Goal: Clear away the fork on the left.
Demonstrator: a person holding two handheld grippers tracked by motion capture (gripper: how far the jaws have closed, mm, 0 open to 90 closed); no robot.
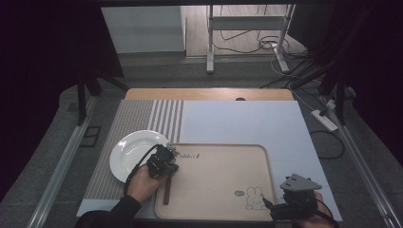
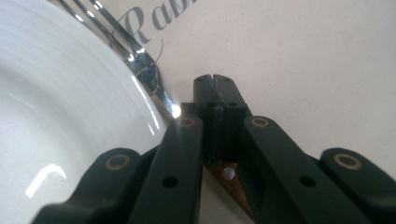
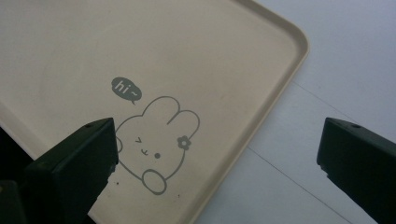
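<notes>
1. The left gripper has its 2 black jaws clenched on a fork; the shiny steel neck and tines lie against the rim of the white plate.
2. The fork's brown wooden handle rests on the smooth beige tray, near its left edge.
3. The right gripper hovers released, jaws wide apart, over the tray's rounded corner and its printed rabbit.
</notes>
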